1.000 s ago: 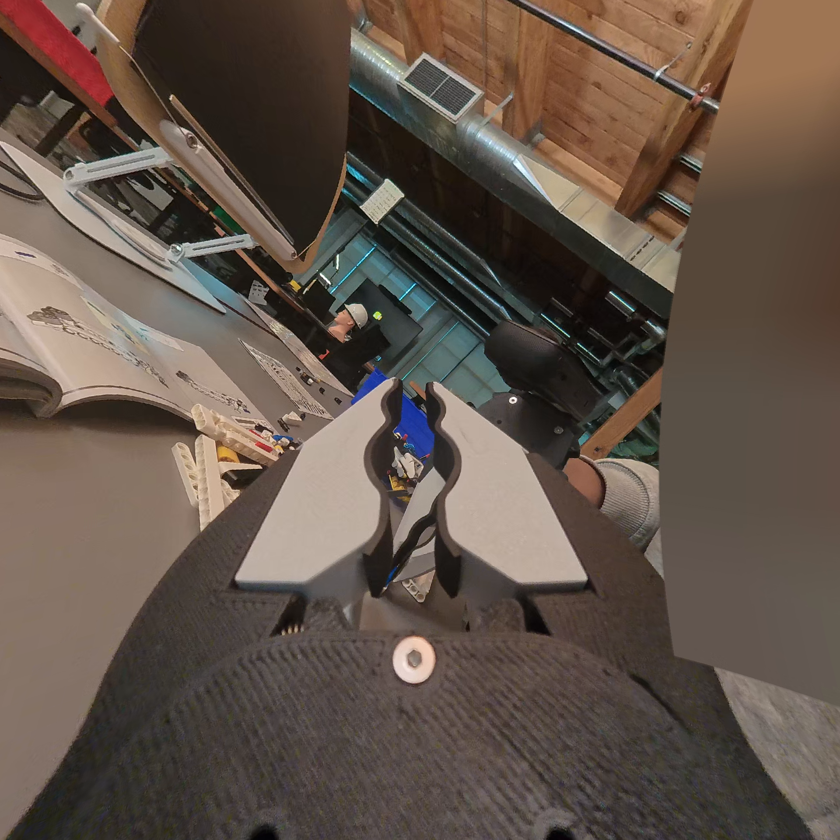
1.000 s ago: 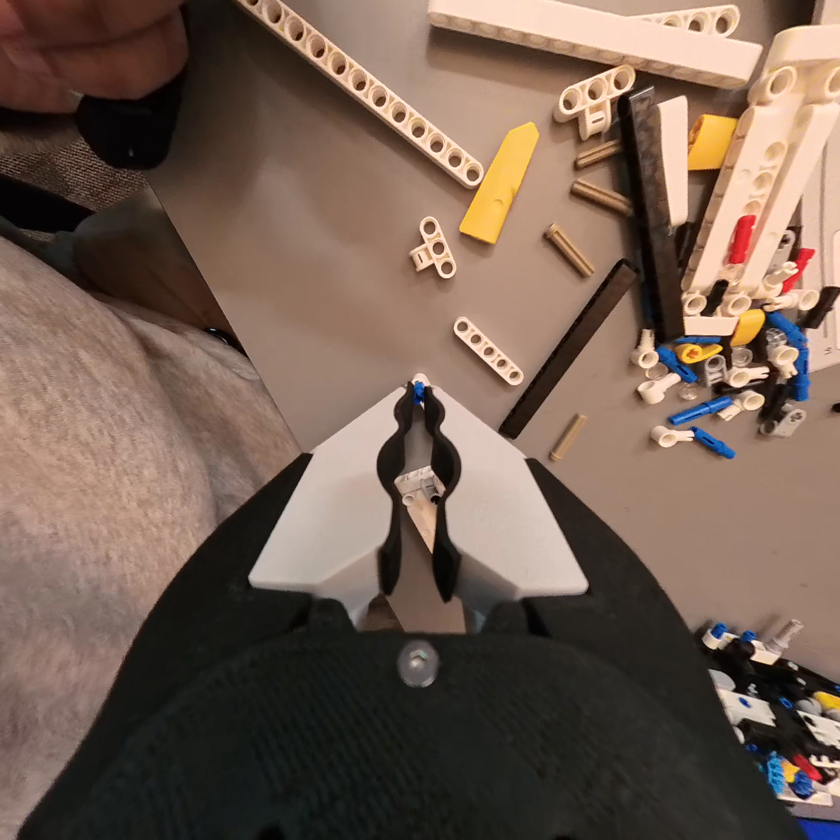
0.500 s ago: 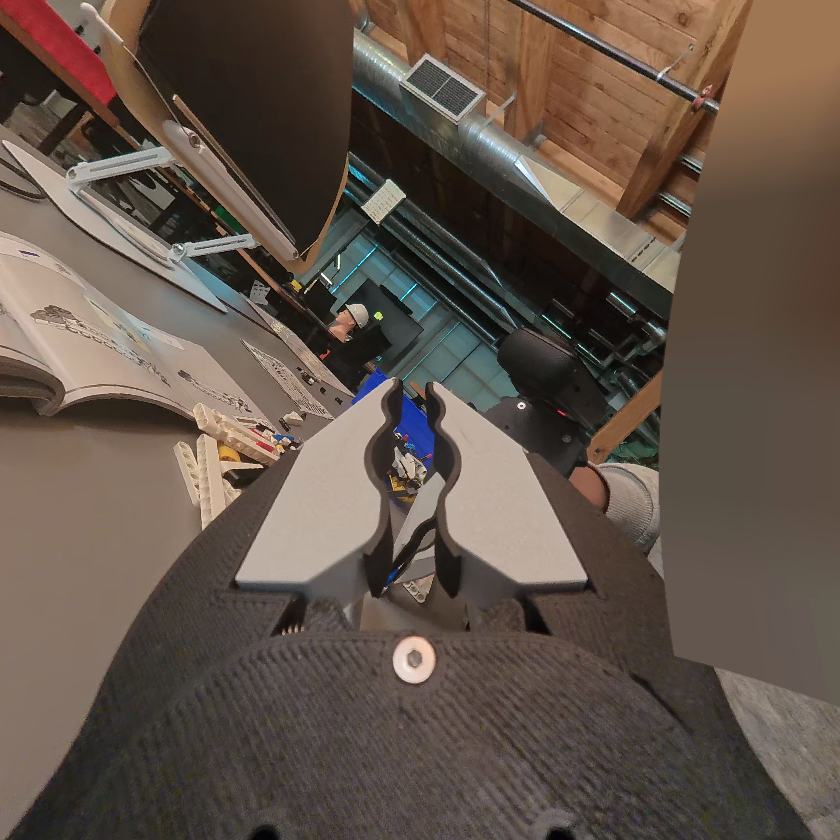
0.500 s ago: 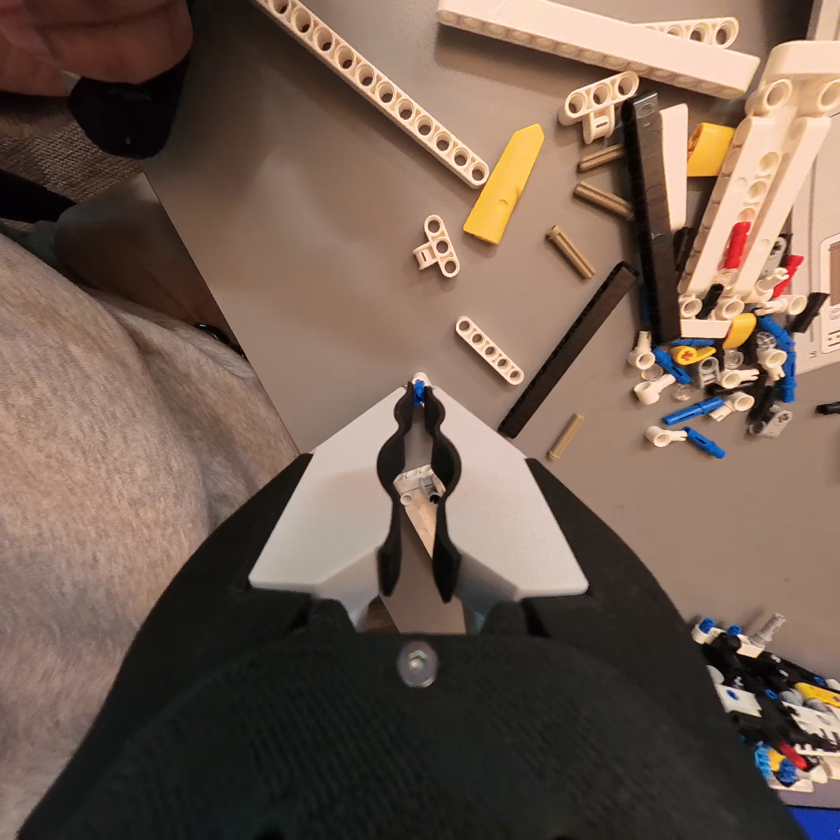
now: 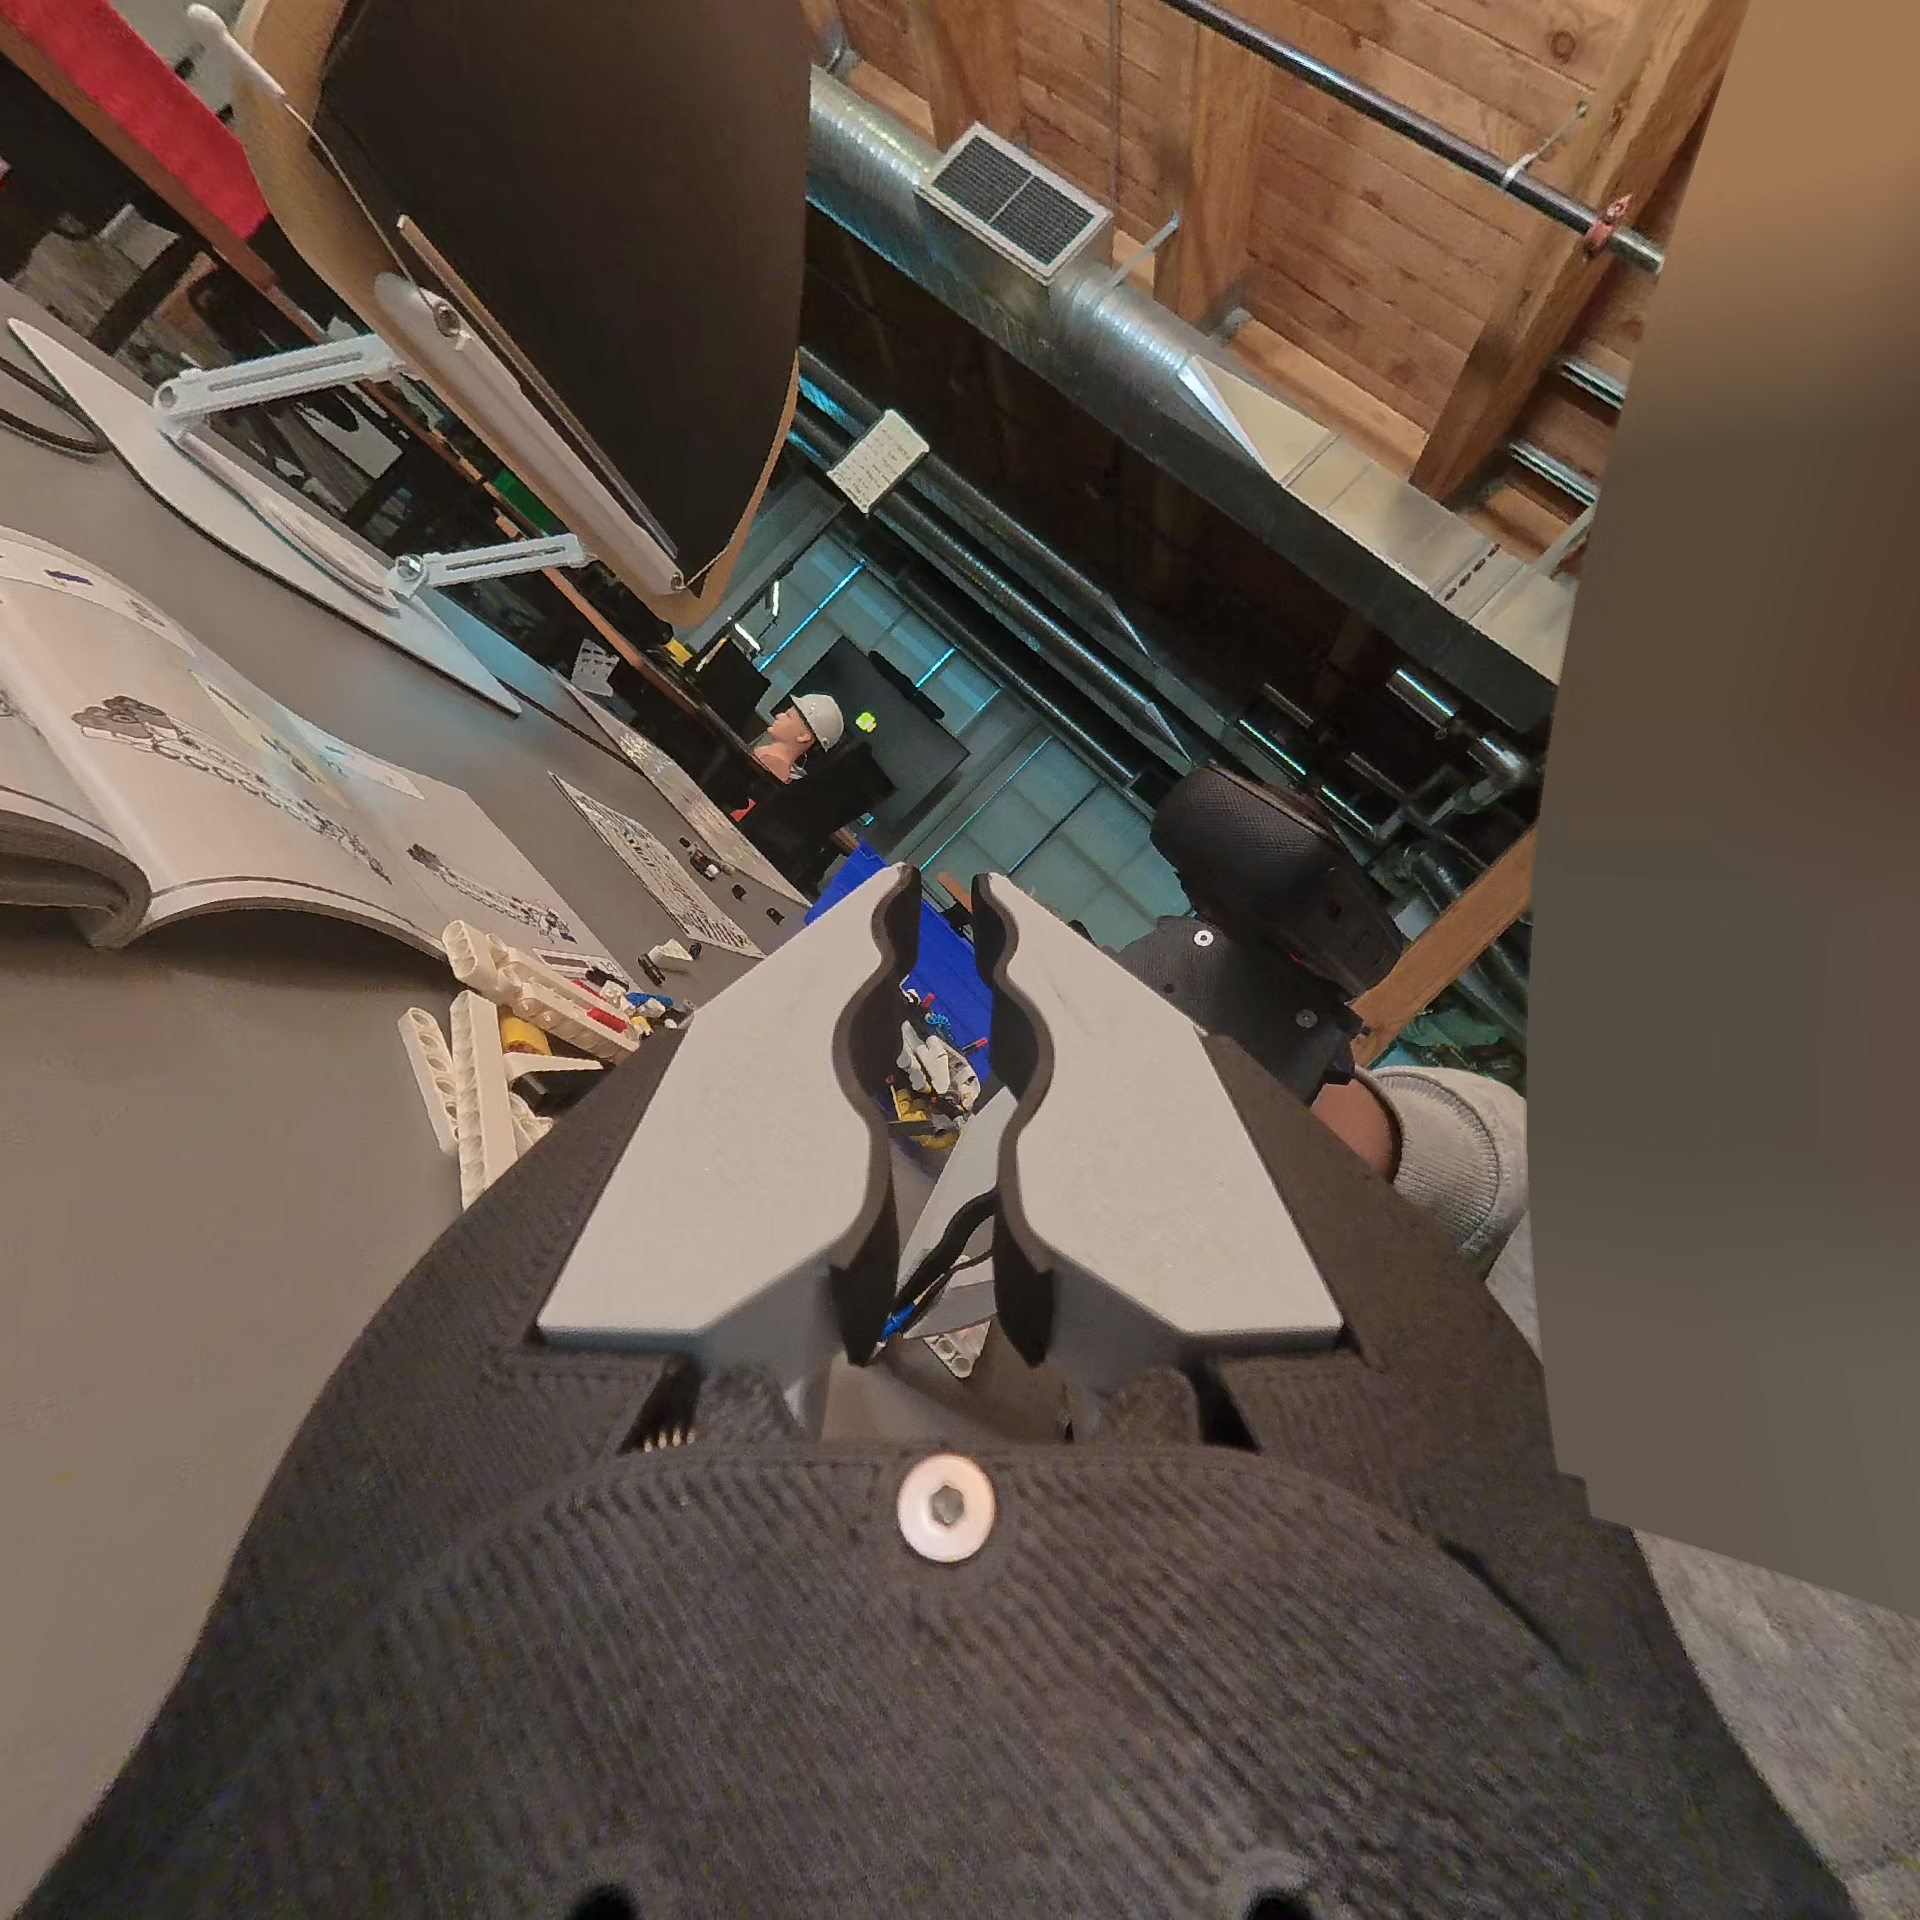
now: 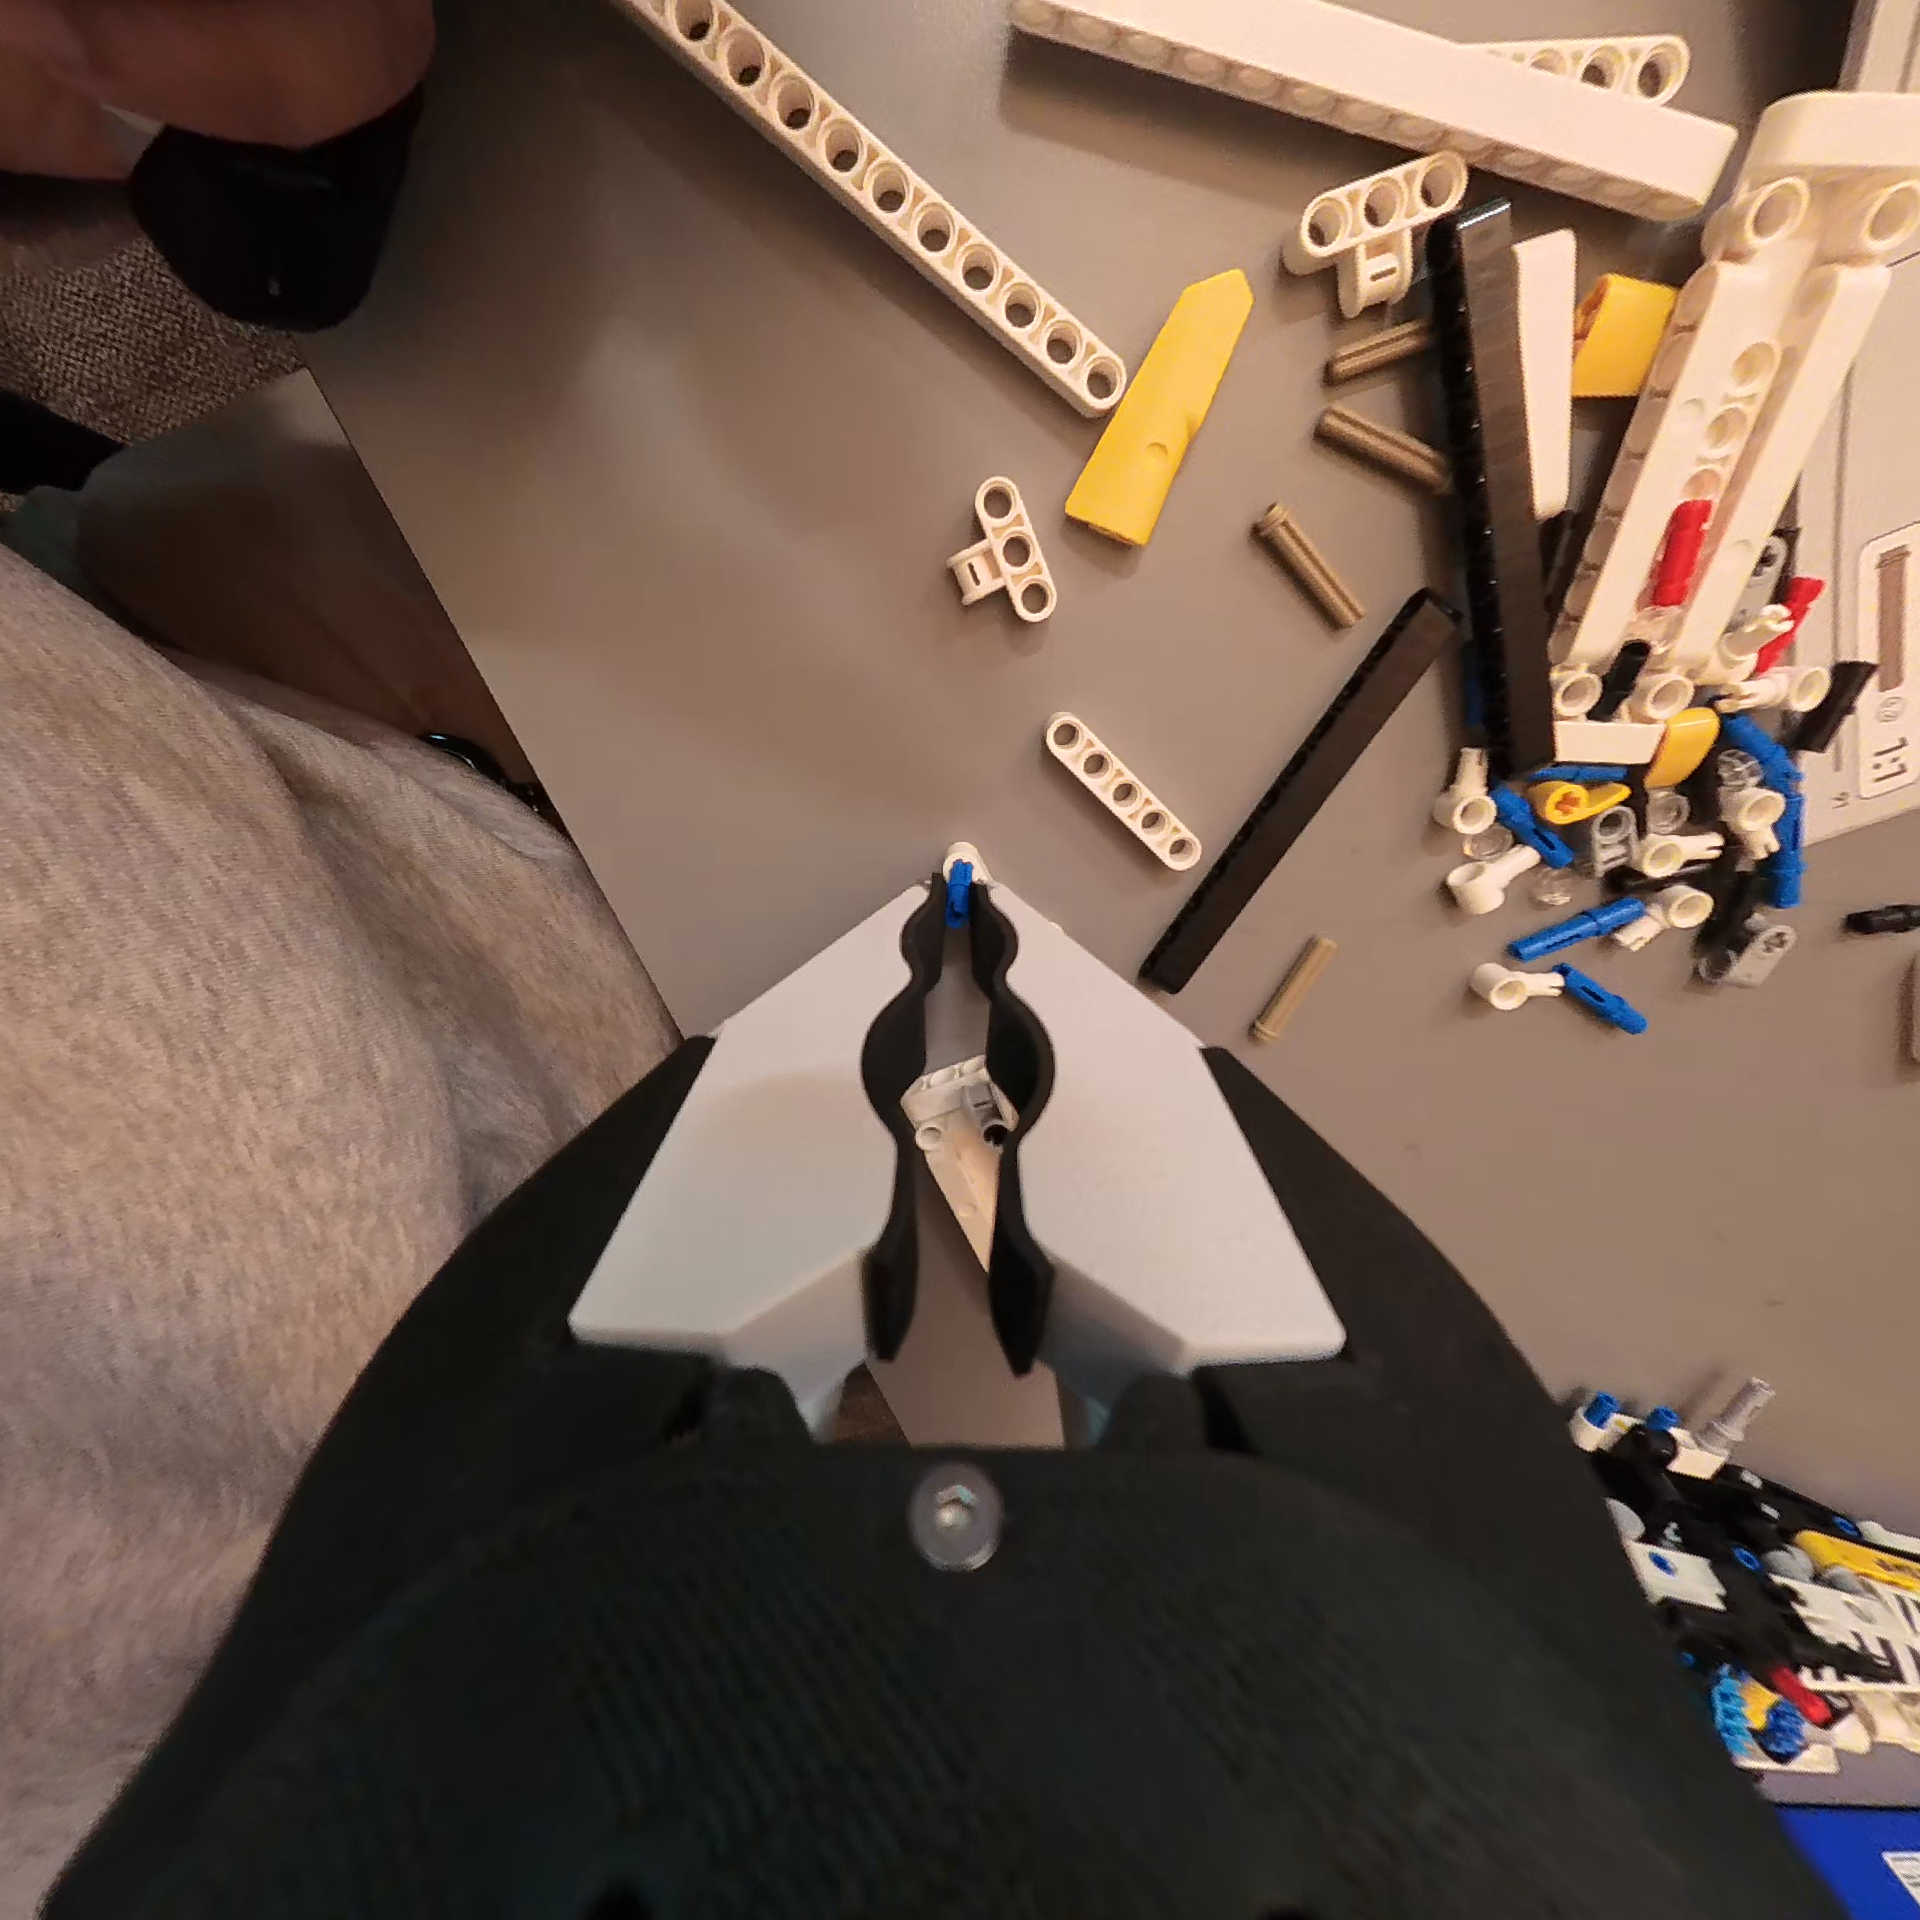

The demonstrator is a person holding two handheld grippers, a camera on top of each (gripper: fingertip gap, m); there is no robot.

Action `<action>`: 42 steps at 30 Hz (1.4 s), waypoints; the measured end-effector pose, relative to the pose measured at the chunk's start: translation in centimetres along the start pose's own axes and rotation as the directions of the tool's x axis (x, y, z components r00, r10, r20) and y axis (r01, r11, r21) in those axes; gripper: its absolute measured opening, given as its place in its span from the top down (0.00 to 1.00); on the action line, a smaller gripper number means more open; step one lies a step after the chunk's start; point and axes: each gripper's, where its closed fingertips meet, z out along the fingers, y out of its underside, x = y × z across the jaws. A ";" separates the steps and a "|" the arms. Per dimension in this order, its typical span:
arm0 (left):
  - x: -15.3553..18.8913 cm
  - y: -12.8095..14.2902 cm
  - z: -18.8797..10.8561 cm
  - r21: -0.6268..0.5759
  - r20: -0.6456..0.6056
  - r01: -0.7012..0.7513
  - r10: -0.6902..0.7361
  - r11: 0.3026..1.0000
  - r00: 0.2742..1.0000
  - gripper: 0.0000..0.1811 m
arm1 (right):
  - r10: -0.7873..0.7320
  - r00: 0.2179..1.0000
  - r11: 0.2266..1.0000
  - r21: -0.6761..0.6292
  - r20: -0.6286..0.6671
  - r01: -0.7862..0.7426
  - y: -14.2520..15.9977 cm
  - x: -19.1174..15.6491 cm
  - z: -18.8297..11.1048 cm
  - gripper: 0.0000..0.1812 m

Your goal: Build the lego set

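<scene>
Right claw (image 6: 961, 883): pinching blue pin (image 6: 958, 896) w/ white end, hovering over counter (image 6: 727, 623), just below-left of short white beam (image 6: 1122, 790).
Left claw (image 5: 945, 894): slightly parted, holding nothing, aiming upward.
Step, prob.: carrying pin to seat it; needs hole alignment.

Left gripper (image 5: 945, 894) slightly parted, empty, above grey table (image 5: 187, 1195) with open instruction booklet (image 5: 208, 810).

A dark monitor (image 5: 582, 260) is mounted above the grey table (image 5: 208, 1195). A silver duct (image 5: 1101, 301) with a vent grille (image 5: 1013, 203) is fixed under wooden ceiling boards (image 5: 1351, 187)
</scene>
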 end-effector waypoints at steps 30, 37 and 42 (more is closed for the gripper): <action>-0.1 0.0 0.0 -0.002 -0.002 0.014 -0.014 1.000 1.000 0.96 | 0.032 0.992 0.998 -0.048 0.124 -0.026 -0.1 0.0 0.0 0.98; -0.1 0.0 0.0 -0.002 -0.001 0.014 -0.014 1.000 1.000 0.96 | 0.059 0.985 0.998 -0.043 0.164 -0.053 -0.1 0.0 0.0 0.98; -0.1 0.0 0.0 -0.002 -0.002 0.015 -0.015 1.000 1.000 0.96 | 0.060 0.982 0.998 -0.047 0.178 -0.053 -0.1 0.1 0.1 0.98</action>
